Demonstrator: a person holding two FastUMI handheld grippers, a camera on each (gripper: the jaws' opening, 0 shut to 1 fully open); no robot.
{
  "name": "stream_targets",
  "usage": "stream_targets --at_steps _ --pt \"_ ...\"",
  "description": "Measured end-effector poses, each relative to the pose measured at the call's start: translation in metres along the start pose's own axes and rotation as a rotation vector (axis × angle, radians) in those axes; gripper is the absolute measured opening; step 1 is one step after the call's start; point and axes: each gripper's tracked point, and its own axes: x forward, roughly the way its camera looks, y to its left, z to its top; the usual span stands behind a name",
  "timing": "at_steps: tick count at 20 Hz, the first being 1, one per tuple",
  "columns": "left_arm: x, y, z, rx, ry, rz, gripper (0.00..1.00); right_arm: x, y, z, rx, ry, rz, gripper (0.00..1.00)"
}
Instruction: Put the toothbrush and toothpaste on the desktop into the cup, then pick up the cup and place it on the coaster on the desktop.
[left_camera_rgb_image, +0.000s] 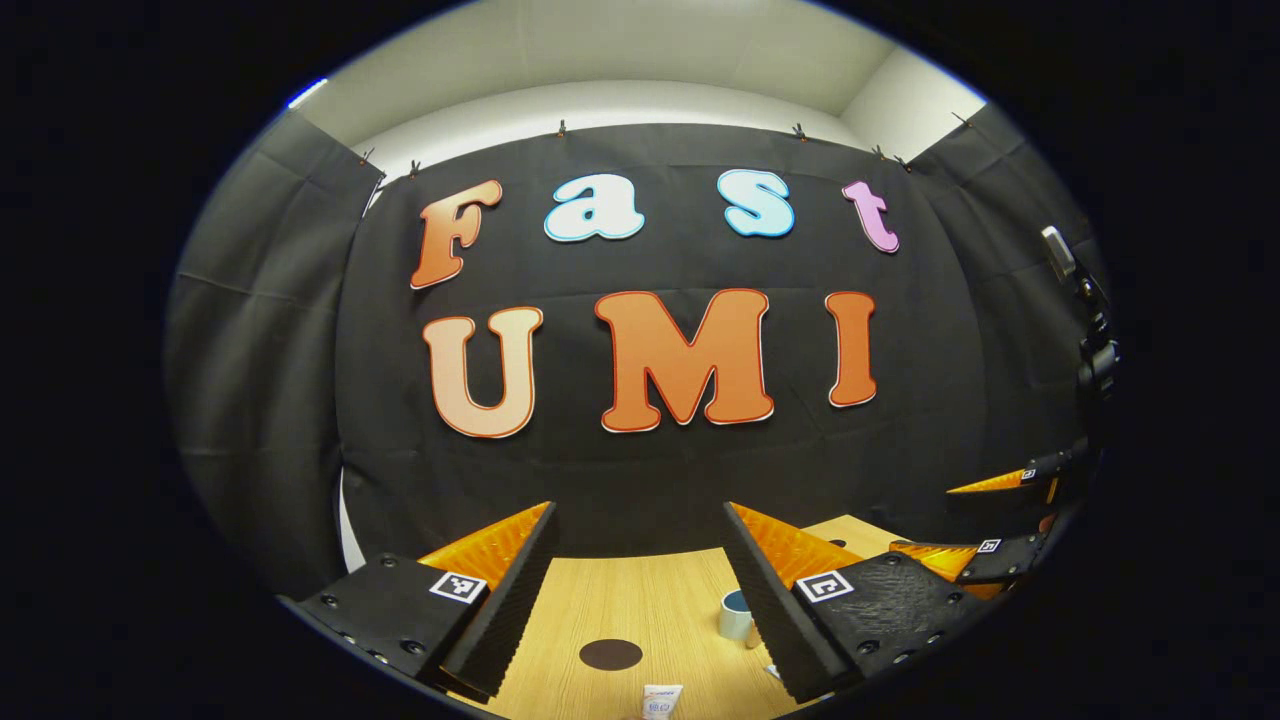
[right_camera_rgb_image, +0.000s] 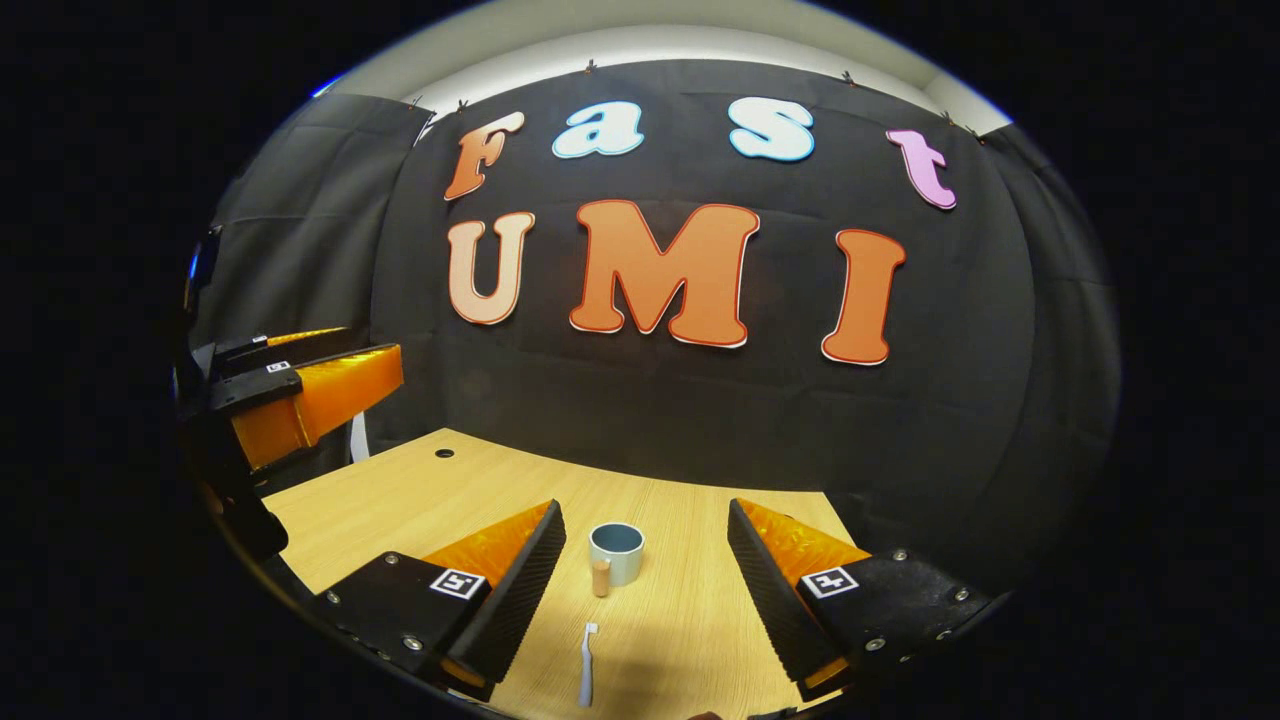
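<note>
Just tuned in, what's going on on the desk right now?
Nothing is held yet. Both the left gripper and the right gripper hover open above the wooden desk. The toothbrush lies flat in front of the empty cup. The toothpaste lies near the dark round coaster, which is bare.

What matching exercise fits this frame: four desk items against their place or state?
Items:
1. cup
2. toothbrush
3. coaster
4. toothpaste

Place or state:
A. dark round disc flat on the desk, nothing on it
B. upright, open top, wooden handle
C. lying at the bottom edge of the left gripper view
D. lying flat on the desk nearer the right gripper than the cup

Pairs: 1-B, 2-D, 3-A, 4-C
</note>
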Motion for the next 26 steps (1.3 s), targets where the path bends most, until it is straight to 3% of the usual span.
stream_targets --at_steps 10,17,26 --pt "-0.008 0.018 -0.003 0.032 0.016 0.084 0.97 0.027 0.027 -0.056 0.009 0.144 0.090 0.99" --pt "-0.016 0.037 -0.016 0.052 0.060 0.148 0.97 0.045 0.035 -0.127 0.041 0.368 0.104 0.99" --pt "-0.022 0.055 -0.037 0.072 0.139 0.232 0.99 0.055 0.045 -0.200 -0.002 0.653 0.157 0.98"
